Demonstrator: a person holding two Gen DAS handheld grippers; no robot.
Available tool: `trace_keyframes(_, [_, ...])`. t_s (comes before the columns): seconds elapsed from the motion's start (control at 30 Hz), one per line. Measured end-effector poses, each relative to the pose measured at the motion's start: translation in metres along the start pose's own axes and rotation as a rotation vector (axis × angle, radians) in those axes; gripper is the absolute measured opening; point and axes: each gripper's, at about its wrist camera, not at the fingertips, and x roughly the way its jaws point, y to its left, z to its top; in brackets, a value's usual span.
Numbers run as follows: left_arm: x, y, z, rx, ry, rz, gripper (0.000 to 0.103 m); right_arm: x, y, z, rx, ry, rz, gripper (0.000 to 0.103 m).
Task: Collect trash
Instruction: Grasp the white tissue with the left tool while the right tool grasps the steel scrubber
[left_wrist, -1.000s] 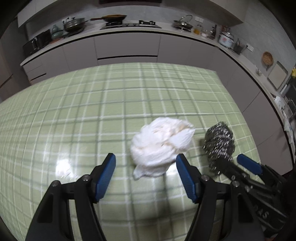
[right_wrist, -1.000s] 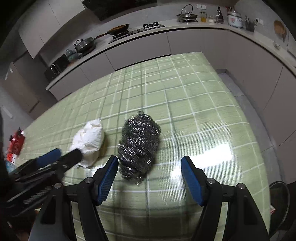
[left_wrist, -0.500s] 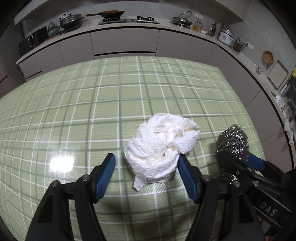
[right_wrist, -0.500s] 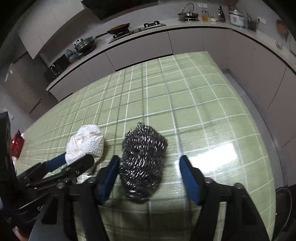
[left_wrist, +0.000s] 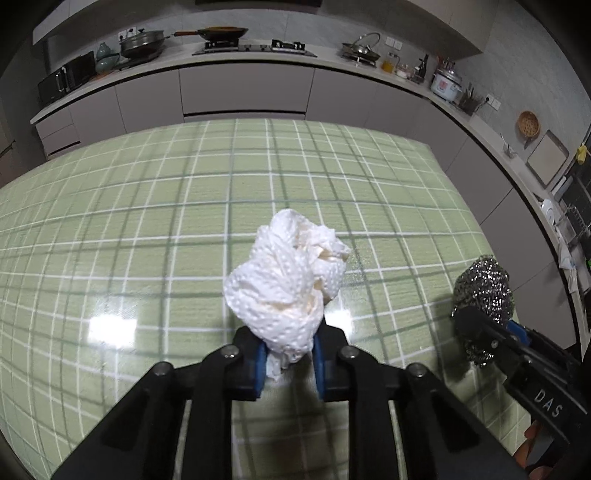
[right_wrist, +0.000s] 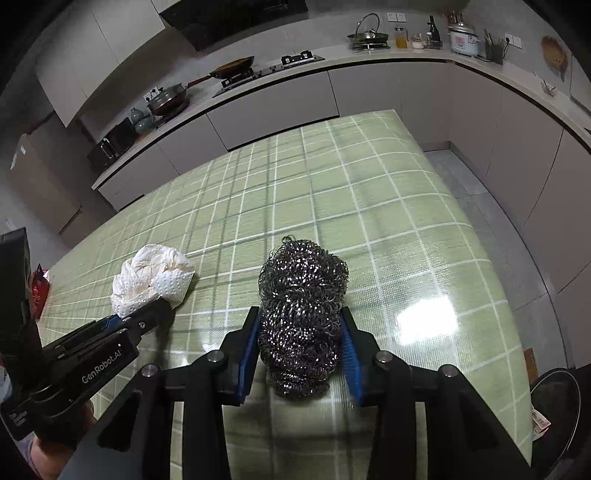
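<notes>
both tools just closed: left tool pinches paper towel, right tool steel scourer.

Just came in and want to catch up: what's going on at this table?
A person is clearing trash off the green checked table with a hand-held gripper in each hand. The left gripper has just closed on a crumpled white paper towel, and the right gripper has just closed on a steel wool scrubber. Both items are pinched between the blue pads, low over the tabletop.
</notes>
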Motion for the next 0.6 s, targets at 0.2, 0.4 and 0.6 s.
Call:
trace_keyframes(0.2, [-0.025,0.004,-0.015,-0.006,-0.016,0.007,0.021,-0.021,0.001,-0.008,0.015,-0.012,0.034,0.042])
trace_keyframes(0.4, [-0.043,-0.003,-0.034,0.008,-0.019,0.01,0.021,-0.044,0.001,-0.027,0.0,-0.012,0.043,0.042])
trace_keyframes(0.6, [-0.063,-0.023,-0.055,0.009,-0.033,0.02,0.021,-0.071,-0.013,-0.052,-0.024,-0.005,0.065,0.042])
